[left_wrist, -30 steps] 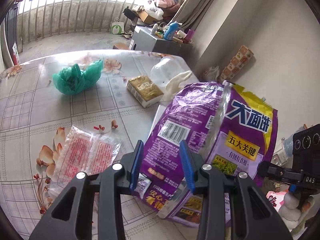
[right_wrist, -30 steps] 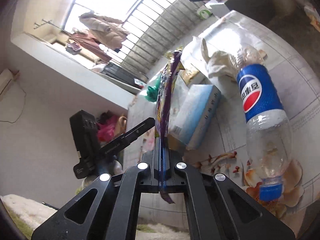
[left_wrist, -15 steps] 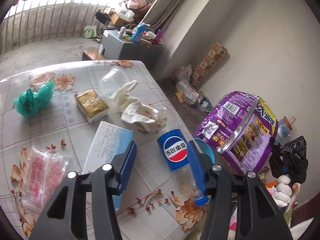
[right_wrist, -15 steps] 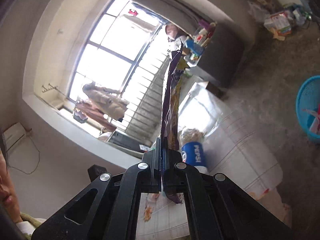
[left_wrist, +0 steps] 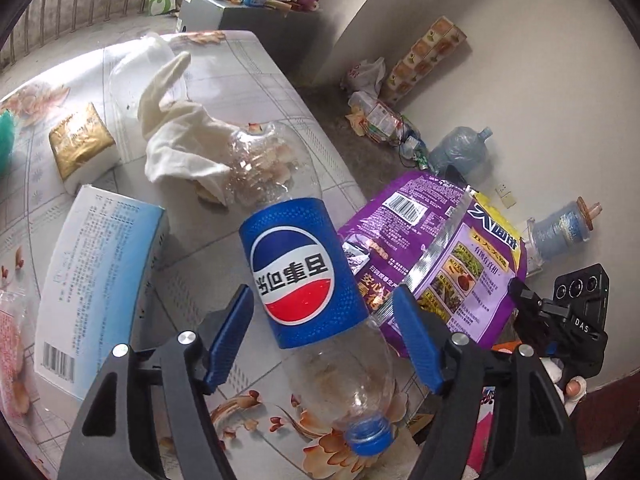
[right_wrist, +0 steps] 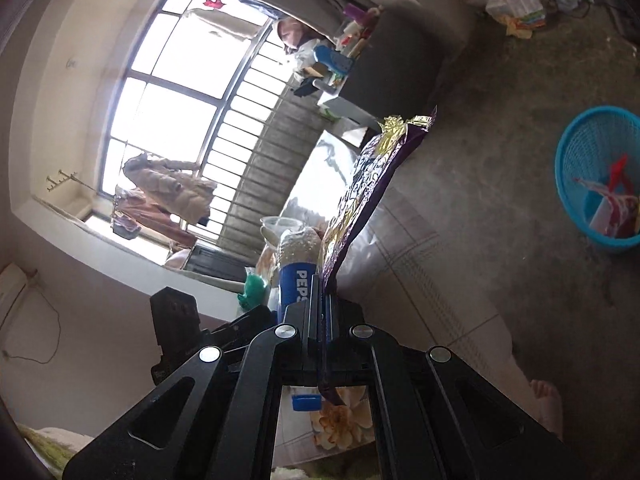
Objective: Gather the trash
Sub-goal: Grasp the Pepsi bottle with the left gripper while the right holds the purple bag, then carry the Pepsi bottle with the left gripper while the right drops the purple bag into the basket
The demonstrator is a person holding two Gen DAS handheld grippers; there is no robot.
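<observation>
My left hand-held gripper (left_wrist: 322, 332) has just been opening around the Pepsi bottle (left_wrist: 308, 276), pads apart.
Nearer me, the bottle's neck is partly hidden; the bottle lies on the tabletop (left_wrist: 256, 92). Beside it my right hand-held gripper (right_wrist: 322, 312) pinches the purple snack bag (left_wrist: 436, 248); beyond, a white cloth (left_wrist: 180, 148).

Clear, crinkled plastic bottle (left_wrist: 316, 280) with glossy blue label and blue plastic cap; glossy purple foil snack bag (left_wrist: 436, 256); soft white cloth (left_wrist: 180, 148); matt blue cardboard box (left_wrist: 96, 284); smooth, shiny floral tabletop (left_wrist: 256, 80); rough grey concrete floor (right_wrist: 500, 152); perforated blue plastic basket (right_wrist: 588, 148).
</observation>
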